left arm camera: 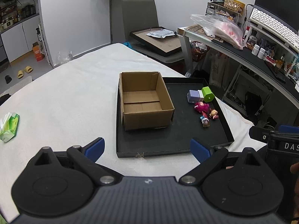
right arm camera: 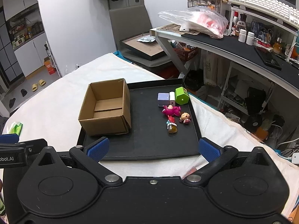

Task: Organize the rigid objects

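Though small: bright plastic toys

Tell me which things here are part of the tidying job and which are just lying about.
Part of the job:
cardboard box, empty
black tray
purple cube
white block
green block
pink figure
doll figure
small bottle

Just lying about:
tissue pack on the white cover
plastic bag on the desk
keyboard
slippers
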A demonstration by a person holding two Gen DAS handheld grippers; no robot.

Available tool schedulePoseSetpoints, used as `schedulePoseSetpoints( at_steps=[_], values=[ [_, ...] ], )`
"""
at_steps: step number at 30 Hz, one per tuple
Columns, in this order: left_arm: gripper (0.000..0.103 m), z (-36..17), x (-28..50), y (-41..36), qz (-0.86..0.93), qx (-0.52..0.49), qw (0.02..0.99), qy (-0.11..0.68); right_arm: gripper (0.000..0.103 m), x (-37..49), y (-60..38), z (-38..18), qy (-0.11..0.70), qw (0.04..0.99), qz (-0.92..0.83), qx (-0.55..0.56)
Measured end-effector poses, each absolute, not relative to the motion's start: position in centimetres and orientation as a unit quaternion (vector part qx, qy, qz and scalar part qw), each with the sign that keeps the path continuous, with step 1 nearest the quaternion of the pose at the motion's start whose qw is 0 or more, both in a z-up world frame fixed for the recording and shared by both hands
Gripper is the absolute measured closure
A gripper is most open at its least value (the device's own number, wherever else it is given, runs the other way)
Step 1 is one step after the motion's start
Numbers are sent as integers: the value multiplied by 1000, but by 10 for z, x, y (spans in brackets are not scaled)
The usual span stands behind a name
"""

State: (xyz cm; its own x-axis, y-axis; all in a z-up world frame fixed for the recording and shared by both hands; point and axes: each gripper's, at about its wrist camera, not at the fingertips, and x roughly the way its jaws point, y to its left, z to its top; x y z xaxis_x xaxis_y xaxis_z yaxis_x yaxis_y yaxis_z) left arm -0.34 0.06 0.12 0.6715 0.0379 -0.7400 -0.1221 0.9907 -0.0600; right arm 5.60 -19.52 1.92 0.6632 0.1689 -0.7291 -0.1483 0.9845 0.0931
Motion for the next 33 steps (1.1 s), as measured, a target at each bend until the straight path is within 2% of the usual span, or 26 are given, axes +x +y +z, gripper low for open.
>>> schedulePoseSetpoints(
  at_steps=[18,33],
  values=[
    [6,7,-2,0,47,-47,915,398,0,60,-195,15,405,910,88,14],
    [6,-1,36,6,45,-47,904,422,0,104,-192,5,432,898,84,14]
  ],
)
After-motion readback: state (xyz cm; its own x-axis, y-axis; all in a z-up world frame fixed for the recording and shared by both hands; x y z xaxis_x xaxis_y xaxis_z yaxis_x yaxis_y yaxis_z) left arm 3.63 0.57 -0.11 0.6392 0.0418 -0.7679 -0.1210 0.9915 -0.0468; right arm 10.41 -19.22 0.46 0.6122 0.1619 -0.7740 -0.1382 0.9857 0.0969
